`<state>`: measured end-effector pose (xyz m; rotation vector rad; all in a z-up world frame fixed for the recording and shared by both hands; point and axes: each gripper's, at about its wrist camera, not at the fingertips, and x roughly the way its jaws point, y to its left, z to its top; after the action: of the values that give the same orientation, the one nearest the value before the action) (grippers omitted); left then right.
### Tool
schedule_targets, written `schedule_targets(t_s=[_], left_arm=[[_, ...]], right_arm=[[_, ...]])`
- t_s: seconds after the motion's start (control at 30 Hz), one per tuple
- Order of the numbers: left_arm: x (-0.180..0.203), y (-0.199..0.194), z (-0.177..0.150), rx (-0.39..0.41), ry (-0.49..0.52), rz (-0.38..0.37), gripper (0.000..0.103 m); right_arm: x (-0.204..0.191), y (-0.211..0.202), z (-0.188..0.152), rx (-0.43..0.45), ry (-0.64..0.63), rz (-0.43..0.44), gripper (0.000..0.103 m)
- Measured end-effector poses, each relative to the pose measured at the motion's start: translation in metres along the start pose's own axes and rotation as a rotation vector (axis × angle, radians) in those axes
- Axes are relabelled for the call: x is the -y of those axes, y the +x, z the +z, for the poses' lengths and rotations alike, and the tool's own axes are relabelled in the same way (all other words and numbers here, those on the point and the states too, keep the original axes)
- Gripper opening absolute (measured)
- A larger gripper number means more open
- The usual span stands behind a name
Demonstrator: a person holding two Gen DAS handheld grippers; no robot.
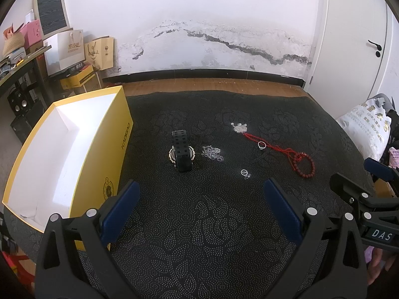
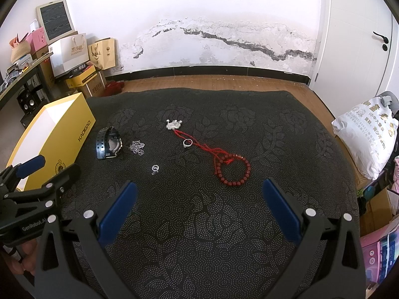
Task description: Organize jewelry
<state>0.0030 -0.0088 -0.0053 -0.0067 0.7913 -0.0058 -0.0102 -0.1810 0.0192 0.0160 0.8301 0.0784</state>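
An open yellow box (image 1: 99,149) with a white inside stands at the left of a black patterned mat (image 1: 199,224); it also shows in the right wrist view (image 2: 62,134). On the mat lie a black watch (image 1: 182,153) (image 2: 108,143), a silver chain (image 1: 212,153) (image 2: 137,147), a small silver earring (image 1: 244,173) (image 2: 155,168), a silver ring (image 1: 261,145) (image 2: 187,142), a silver lock pendant (image 1: 240,127) (image 2: 174,124) on a red cord, and a red bead bracelet (image 1: 305,167) (image 2: 234,172). My left gripper (image 1: 202,194) is open and empty. My right gripper (image 2: 199,194) is open and empty.
The mat (image 2: 199,224) lies on a wooden floor (image 2: 212,82) before a peeling white wall. Bags and boxes (image 1: 74,52) and a desk stand at the far left. A white sack (image 2: 366,137) and a door (image 2: 361,37) are on the right.
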Motion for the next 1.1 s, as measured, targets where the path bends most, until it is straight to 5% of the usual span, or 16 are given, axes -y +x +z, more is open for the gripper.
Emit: schedule_targets(t_s=[0.67,1.1], left_arm=[[-0.011,0.027,0.0,-0.09,-0.027,0.005,0.097],[-0.028,0.133,0.011,-0.207,-0.059,0.073,0.097]], right_arm=[[0.002,0.008,0.015,0.016,-0.01,-0.004,0.097],[0.004,0.033,0.027,-0.011,-0.059,0.004,0.097]])
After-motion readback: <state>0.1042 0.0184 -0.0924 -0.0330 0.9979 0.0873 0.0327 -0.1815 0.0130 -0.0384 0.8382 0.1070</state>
